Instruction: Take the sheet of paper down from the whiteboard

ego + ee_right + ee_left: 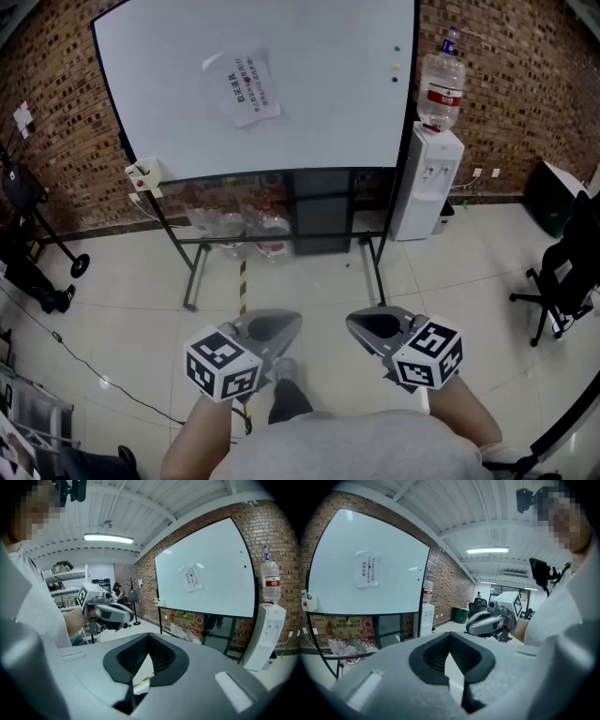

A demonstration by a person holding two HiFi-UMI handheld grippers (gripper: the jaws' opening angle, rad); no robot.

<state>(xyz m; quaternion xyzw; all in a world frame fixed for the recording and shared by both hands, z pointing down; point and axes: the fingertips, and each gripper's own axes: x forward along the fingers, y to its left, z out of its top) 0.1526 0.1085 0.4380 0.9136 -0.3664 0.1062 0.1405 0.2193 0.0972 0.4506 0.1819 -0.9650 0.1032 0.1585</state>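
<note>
Right hand-held gripper foremost; ceiling light only in gripper views

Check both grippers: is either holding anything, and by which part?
Nothing is held. The left gripper and right gripper are both shut and empty. The sheet of paper hangs on the whiteboard, well ahead of them.

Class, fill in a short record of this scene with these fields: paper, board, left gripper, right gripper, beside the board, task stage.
paper: sheet of paper, tilted, stuck on the upper left part of the board
board: whiteboard on a stand, in front of a brick wall
left gripper: jaws together, empty, well short of the board
right gripper: jaws together, empty, well short of the board
beside the board: water dispenser at its right
task stage: paper not yet touched
</note>
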